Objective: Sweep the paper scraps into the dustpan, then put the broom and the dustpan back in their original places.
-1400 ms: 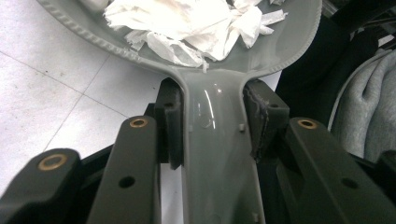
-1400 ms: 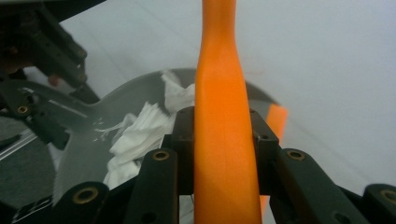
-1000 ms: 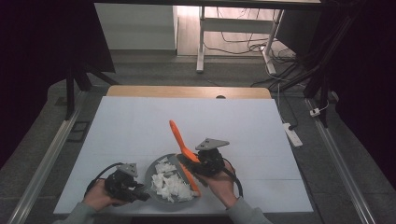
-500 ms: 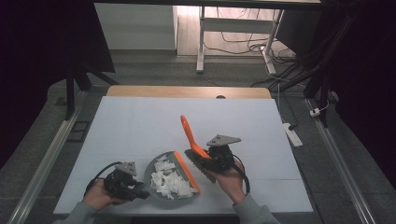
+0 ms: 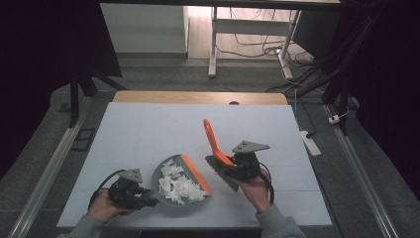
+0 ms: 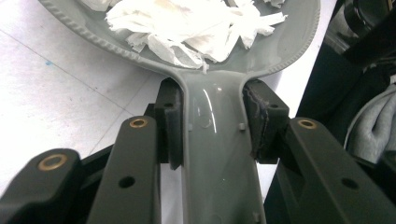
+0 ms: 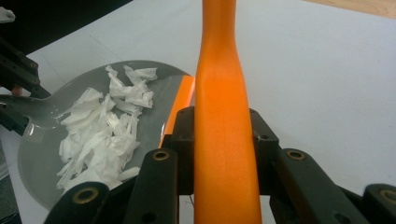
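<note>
A grey dustpan [image 5: 161, 171] with an orange lip [image 5: 196, 173] lies near the table's front edge, full of white paper scraps [image 5: 179, 187]. My left gripper [image 5: 147, 200] is shut on its handle from the left; in the left gripper view the pads [image 6: 170, 123] press on both sides of the grey handle [image 6: 215, 158], with the scraps [image 6: 187, 28] just beyond. My right gripper [image 5: 232, 166] is shut on an orange-handled brush [image 5: 212, 135], held just right of the pan with the handle pointing up and away and the bristle head [image 5: 223, 177] low. The right gripper view has the orange handle [image 7: 224, 93] clamped between the jaws and the pan [image 7: 37, 172] at left.
The white table top [image 5: 148, 129] stretches wide behind the pan, ending at a wooden far edge [image 5: 198, 97]. A white power strip [image 5: 308, 141] lies off the table's right side. Cables and a stand's legs [image 5: 213, 44] are on the floor beyond.
My right gripper has carried the brush to the right, off the dustpan's lip and away from it. The left gripper and the dustpan have stayed put.
</note>
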The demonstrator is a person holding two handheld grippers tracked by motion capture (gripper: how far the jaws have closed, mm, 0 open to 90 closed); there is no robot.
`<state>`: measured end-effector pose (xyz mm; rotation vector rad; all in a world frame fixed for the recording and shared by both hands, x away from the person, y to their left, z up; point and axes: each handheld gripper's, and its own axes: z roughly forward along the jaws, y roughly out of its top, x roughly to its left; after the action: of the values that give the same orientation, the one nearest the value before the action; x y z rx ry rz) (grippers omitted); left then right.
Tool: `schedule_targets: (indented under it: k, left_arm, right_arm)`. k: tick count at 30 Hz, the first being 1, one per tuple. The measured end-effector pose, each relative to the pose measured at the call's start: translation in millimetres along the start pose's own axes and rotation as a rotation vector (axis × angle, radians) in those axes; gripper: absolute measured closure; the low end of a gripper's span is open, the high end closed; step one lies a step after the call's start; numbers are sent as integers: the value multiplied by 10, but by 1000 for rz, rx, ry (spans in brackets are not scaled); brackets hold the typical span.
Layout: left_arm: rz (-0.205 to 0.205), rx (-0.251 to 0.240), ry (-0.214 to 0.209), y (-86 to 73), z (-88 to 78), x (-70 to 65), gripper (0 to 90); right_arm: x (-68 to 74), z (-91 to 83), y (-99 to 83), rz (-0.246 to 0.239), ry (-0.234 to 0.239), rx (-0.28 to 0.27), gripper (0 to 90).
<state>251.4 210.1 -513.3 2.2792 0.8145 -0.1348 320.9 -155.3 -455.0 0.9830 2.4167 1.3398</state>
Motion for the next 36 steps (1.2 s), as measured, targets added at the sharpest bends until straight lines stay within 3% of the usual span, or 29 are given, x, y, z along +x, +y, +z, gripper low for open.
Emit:
schedule_targets:
  k: [16,27,36]
  left_arm:
    - [-53,-79,72,65,-30,-105,617]
    - [-145,-131,117,59,-69,-71,617]
    - [-208,-161,168,36,-96,-39,617]
  right_arm:
    - [-130,-251,-126,-31,1,-9,703]
    - [-238,-468,-242,-31,-2,-19,703]
    - [-275,-477,-274,-41,33,2,703]
